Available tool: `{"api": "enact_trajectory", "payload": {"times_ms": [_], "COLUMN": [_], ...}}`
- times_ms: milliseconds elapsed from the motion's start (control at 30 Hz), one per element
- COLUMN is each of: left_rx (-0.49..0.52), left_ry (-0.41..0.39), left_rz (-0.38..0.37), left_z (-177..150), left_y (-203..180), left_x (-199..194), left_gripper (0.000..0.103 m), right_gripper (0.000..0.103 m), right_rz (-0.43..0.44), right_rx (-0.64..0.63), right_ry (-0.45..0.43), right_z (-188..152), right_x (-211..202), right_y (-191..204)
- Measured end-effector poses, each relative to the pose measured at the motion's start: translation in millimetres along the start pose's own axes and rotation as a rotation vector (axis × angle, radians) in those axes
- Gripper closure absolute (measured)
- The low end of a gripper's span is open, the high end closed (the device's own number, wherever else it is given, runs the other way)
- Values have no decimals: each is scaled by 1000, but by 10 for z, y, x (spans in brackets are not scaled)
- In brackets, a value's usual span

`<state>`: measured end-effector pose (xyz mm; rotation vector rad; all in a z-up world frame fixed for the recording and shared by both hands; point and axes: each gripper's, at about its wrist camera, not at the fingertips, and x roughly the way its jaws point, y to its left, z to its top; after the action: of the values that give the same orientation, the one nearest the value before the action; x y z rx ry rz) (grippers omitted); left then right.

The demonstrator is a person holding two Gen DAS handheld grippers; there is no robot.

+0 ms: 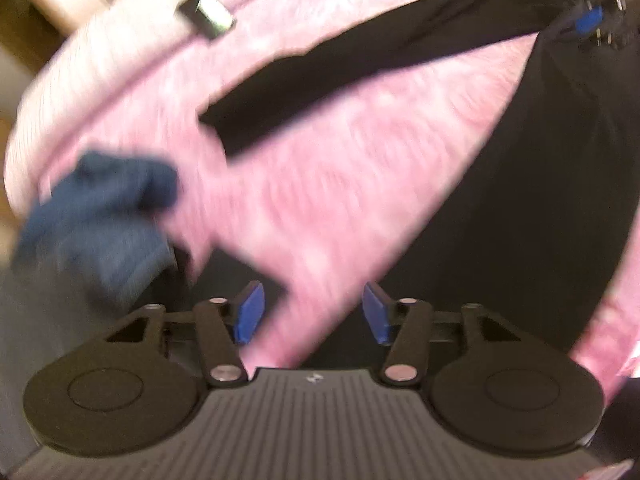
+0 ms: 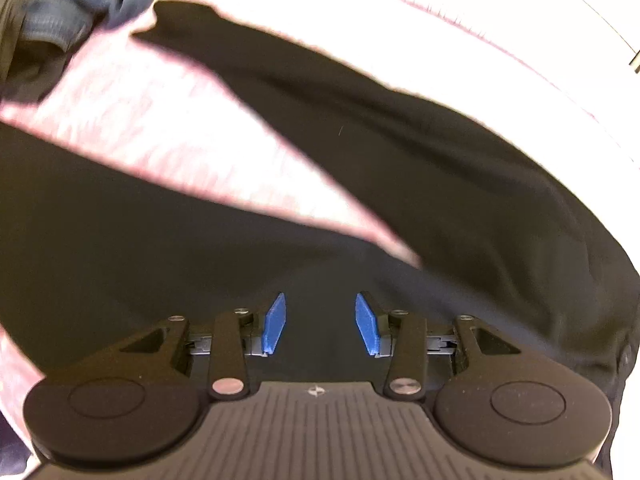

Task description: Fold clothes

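Your left gripper [image 1: 314, 312] stands partly open with nothing between its blue pads, above the black garment [image 1: 540, 200] on the pink cover [image 1: 320, 168]. Your right gripper [image 2: 320, 322] is likewise apart and empty over the same dark cloth. A crumpled blue garment [image 1: 100, 208] lies off to the left.

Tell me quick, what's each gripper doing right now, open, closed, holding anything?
Left gripper: open, nothing between its pads, above the pink cover.
Right gripper: open, holding nothing, over the black garment.
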<state>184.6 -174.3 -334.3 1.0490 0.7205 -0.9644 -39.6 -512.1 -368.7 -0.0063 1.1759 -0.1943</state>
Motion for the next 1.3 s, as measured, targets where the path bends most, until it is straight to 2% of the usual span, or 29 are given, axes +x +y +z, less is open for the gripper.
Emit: {"api": "enact_trajectory", "payload": {"times_ms": [167, 267, 333, 433, 467, 500, 533, 567, 633, 733, 767, 867, 933, 1000, 1033, 1100, 1233, 1300], "left_rx": [298, 421, 471, 527, 542, 552, 555, 552, 496, 256, 160, -24, -104, -170, -193, -230, -198, -194], "left_ry": [-71, -110, -124, -115, -106, -92, -84, -80, -81, -95, -108, -174, -185, -181, -169, -152, -108, -72], "left_rz": [101, 123, 107, 73, 58, 40, 19, -4, -68, -209, -231, -172, -105, -28, 2, 25, 23, 0], "left_z": [473, 670, 800, 954, 989, 1020, 1049, 1075, 1164, 1402, 1497, 1797, 2005, 2195, 2231, 2239, 1975, 1797], "left_y": [-31, 18, 50, 103, 134, 171, 217, 270, 459, 981, 1195, 1721, 1921, 2054, 2072, 2111, 1969, 1887], "left_x": [620, 1051, 1350, 1715, 1799, 1864, 1892, 1886, 1784, 1527, 1457, 1389, 1521, 1683, 1752, 1856, 1901, 1922], "left_gripper": [46, 46, 47, 64, 75, 97, 102, 102, 103, 103, 103, 102, 100, 90, 88, 63, 56, 46], "right_gripper": [58, 58, 56, 54, 54, 54, 54, 54, 54, 54, 54, 54, 54, 54, 53, 53, 52, 52], "right_rz": [5, -18, -38, -58, -63, -67, -67, -65, -61, -57, -59, -69, -77, -82, -83, -84, -78, -73], "right_rx": [-31, -26, 7, 47, 57, 65, 72, 77, 82, 82, 81, 87, 93, 93, 90, 84, 63, 61], "right_ry": [-8, 13, 22, 44, 53, 64, 75, 84, 98, 96, 91, 74, 63, 56, 55, 54, 64, 73], "right_z": [159, 190, 115, 97, 97, 99, 101, 106, 128, 203, 236, 340, 406, 460, 474, 500, 503, 501], "right_x": [167, 253, 208, 288, 323, 364, 397, 425, 471, 474, 466, 455, 453, 455, 460, 469, 515, 564], "right_y": [-50, -86, -124, -183, -194, -185, -164, -148, -106, -70, -71, -104, -129, -139, -135, -124, -80, -72]}}
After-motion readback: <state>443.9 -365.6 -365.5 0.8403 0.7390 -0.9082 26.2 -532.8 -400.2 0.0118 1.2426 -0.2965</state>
